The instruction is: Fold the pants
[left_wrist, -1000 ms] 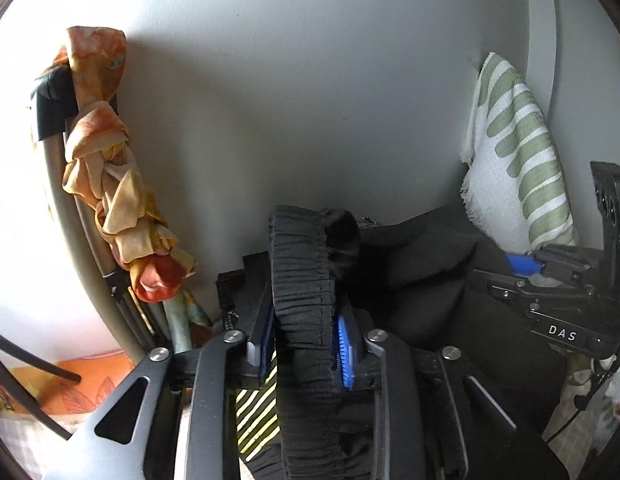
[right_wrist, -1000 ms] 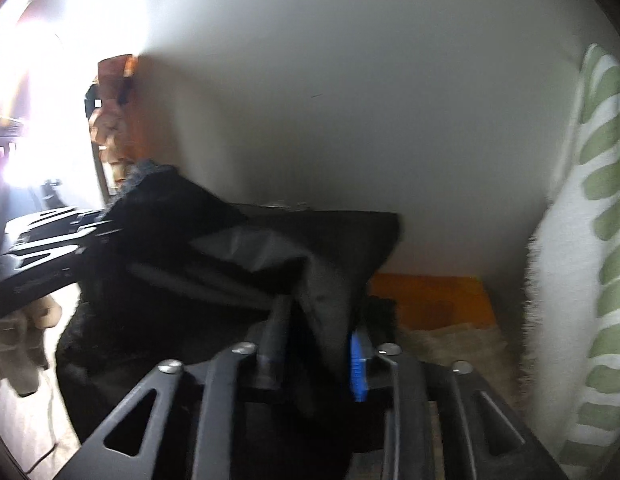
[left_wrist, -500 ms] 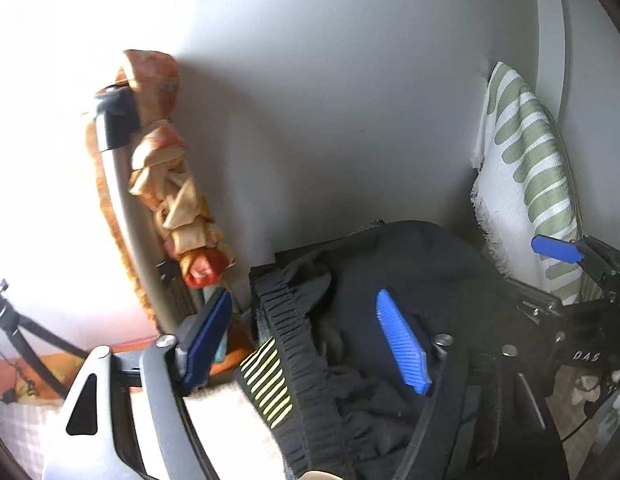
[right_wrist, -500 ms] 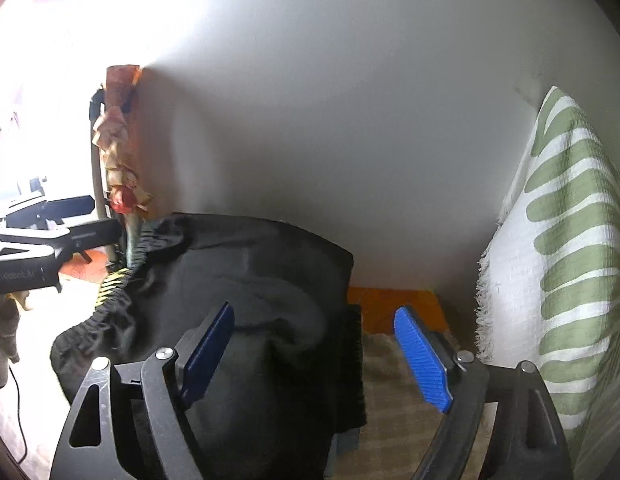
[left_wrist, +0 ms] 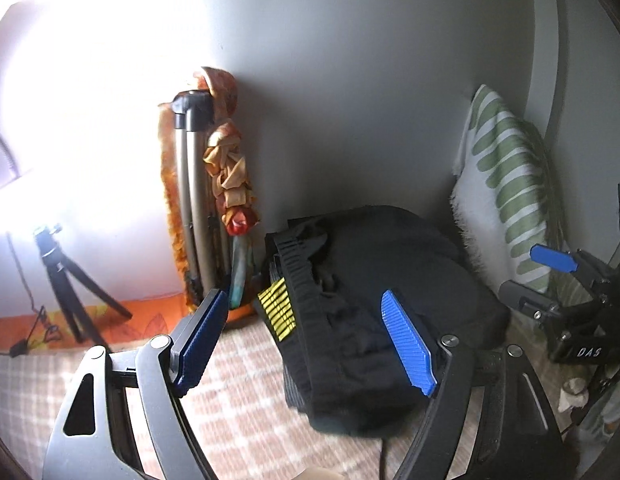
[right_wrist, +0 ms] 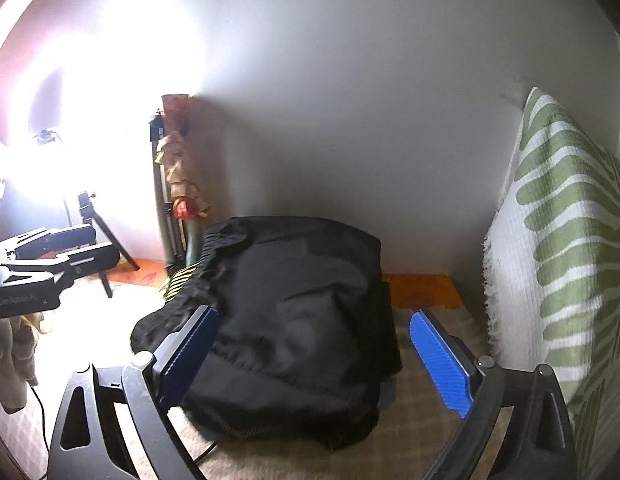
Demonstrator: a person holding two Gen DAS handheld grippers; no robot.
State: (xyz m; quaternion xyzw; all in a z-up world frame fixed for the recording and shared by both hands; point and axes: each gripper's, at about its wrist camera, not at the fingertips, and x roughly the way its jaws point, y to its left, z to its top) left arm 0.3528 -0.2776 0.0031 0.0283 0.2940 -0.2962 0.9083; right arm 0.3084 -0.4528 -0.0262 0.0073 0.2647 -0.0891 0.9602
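The black pants [left_wrist: 374,304] lie folded in a thick bundle on the checked blanket by the wall, with the elastic waistband and a yellow striped label [left_wrist: 275,310] on their left side. They also show in the right wrist view [right_wrist: 293,320]. My left gripper [left_wrist: 305,344] is open and empty, a little back from the bundle's left front. My right gripper [right_wrist: 314,360] is open and empty, in front of the bundle's right side. The right gripper also shows at the right edge of the left wrist view [left_wrist: 566,280], and the left gripper at the left edge of the right wrist view [right_wrist: 49,264].
A green-striped white pillow [right_wrist: 562,260] leans against the wall on the right. A folded tripod wrapped in an orange scarf [left_wrist: 213,196] stands left of the pants. A small black tripod [left_wrist: 65,276] stands further left. The grey wall is right behind the pants.
Both grippers let go of the pants, opened and drew back. The pants dropped from the jaws and now rest as a folded bundle on the blanket.
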